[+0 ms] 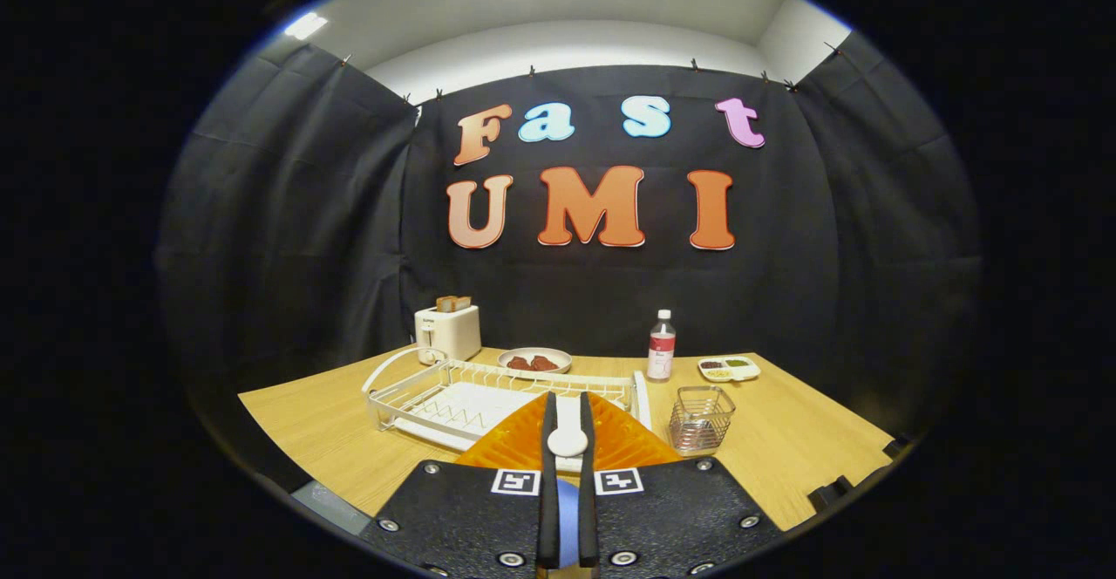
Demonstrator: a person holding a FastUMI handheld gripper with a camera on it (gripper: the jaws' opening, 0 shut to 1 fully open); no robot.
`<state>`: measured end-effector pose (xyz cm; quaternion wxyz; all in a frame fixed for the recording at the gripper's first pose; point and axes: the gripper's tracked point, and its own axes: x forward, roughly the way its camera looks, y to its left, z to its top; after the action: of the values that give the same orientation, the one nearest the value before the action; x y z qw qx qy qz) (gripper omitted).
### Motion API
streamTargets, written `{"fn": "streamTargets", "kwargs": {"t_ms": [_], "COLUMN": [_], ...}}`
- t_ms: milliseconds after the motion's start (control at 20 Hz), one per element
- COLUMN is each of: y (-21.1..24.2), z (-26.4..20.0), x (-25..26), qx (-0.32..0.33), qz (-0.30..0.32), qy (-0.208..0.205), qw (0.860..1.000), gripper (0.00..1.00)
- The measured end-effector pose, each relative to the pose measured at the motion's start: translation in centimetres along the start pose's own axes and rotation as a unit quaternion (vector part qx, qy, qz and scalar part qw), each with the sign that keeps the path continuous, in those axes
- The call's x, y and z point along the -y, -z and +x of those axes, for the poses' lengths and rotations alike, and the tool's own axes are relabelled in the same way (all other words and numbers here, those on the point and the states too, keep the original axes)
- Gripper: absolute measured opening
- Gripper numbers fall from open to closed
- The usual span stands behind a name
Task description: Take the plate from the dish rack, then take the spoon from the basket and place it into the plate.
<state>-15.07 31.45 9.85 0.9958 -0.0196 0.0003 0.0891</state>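
Observation:
My gripper is shut on a white spoon, which stands lengthwise between the two black fingers with its rounded end toward me. Directly below the fingers and the spoon an orange ribbed plate lies on the wooden table, in front of the white wire dish rack. I cannot tell whether the spoon touches the plate. The small wire basket stands just right of the plate and beyond my right finger.
At the back of the table are a white toaster with toast in it, a bowl of reddish food, a bottle with a red label and a small white divided dish. Black cloth walls close in the booth.

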Motion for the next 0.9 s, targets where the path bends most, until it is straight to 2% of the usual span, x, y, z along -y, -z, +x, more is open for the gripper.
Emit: {"fn": "streamTargets", "kwargs": {"t_ms": [500,750,900], "y": [5.4,7.5,7.7], "z": [1.5,2.5,2.9], "x": [-4.6,-5.3,-5.1], "qx": [-0.041,-0.064,-0.069], "qz": [0.020,0.024,0.028], "qy": [-0.050,-0.054,-0.046], "qw": [0.998,0.996,0.996], "gripper": [0.08,0.08,0.15]}}
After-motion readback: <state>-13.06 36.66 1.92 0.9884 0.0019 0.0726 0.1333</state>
